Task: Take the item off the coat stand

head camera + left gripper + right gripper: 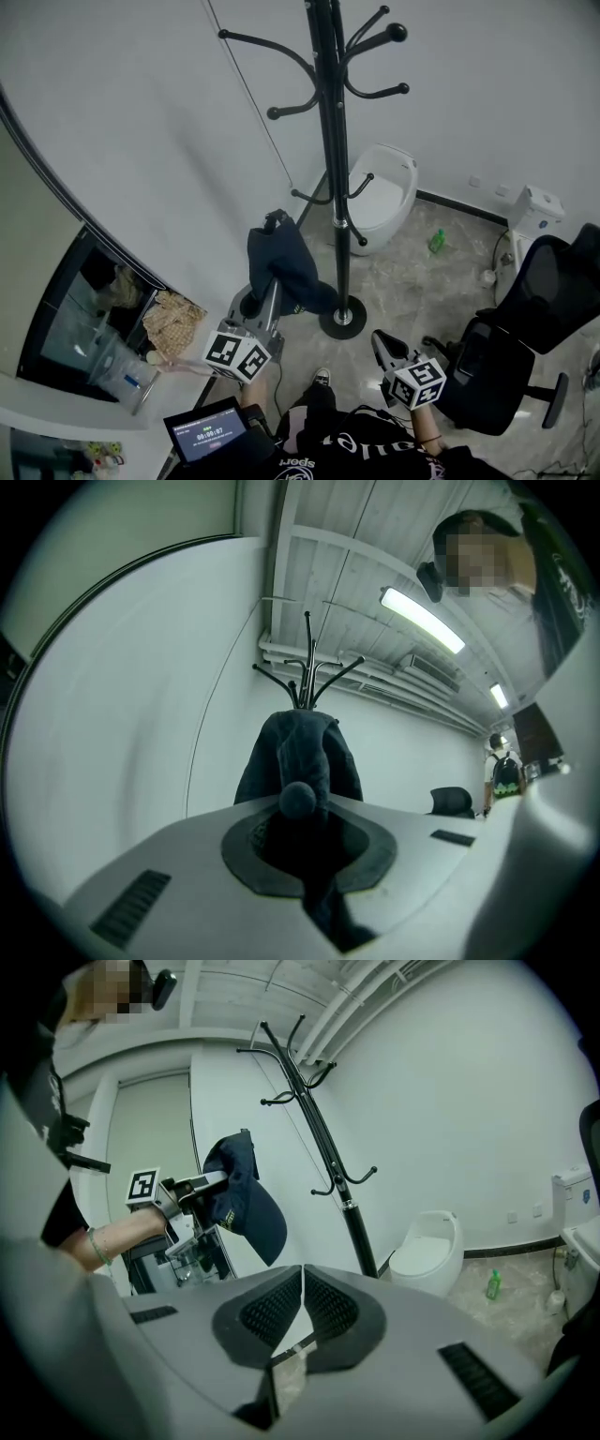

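Left gripper (305, 836) clenches a navy cap (246, 1194), its brim shown only beyond right gripper's (301, 1283) closed, empty jaws.

White rounded bin (382, 192) against wall. Green bottle (436, 241) on floor just right of bin. White box unit (534, 214) farther right. Black office chair (525, 328) right of bin, nearer camera.

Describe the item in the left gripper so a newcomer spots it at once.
Find the tall black coat stand by the white wall. Just left of its pole, the left gripper is shut on a navy cap, clear of the hooks. Unlike those bare metal hooks, it is soft dark cloth with a curved brim hanging down.
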Motion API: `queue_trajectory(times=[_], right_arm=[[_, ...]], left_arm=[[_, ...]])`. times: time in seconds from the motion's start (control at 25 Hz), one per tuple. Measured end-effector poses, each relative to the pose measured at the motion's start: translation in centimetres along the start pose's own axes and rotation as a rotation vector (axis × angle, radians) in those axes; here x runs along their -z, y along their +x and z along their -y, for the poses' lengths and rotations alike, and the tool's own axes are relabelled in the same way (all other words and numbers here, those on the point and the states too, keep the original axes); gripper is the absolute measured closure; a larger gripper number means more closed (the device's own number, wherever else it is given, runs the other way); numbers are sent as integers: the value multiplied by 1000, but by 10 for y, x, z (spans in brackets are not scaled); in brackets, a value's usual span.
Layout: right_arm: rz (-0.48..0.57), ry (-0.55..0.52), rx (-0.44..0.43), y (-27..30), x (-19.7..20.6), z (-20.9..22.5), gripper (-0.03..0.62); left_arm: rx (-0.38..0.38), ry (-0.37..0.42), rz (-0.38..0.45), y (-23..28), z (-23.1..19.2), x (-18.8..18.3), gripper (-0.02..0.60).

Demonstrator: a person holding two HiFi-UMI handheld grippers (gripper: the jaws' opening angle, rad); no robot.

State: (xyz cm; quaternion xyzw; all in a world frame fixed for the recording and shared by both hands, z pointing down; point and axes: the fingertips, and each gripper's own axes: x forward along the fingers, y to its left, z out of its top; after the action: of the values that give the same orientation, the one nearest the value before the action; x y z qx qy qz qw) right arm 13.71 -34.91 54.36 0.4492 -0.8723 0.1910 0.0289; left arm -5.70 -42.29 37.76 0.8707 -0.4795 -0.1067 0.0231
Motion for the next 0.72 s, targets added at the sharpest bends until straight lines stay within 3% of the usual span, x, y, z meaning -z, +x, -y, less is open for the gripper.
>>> queue_trajectory(times=[0.36, 0.72], right_arm=[[-40, 11, -92, -54, 42, -34, 577], [-30, 24, -177, -71, 56, -84, 577]], left_arm=[[-60, -90, -114, -85, 64, 72, 568], [-86, -89, -154, -152, 95, 70, 568]])
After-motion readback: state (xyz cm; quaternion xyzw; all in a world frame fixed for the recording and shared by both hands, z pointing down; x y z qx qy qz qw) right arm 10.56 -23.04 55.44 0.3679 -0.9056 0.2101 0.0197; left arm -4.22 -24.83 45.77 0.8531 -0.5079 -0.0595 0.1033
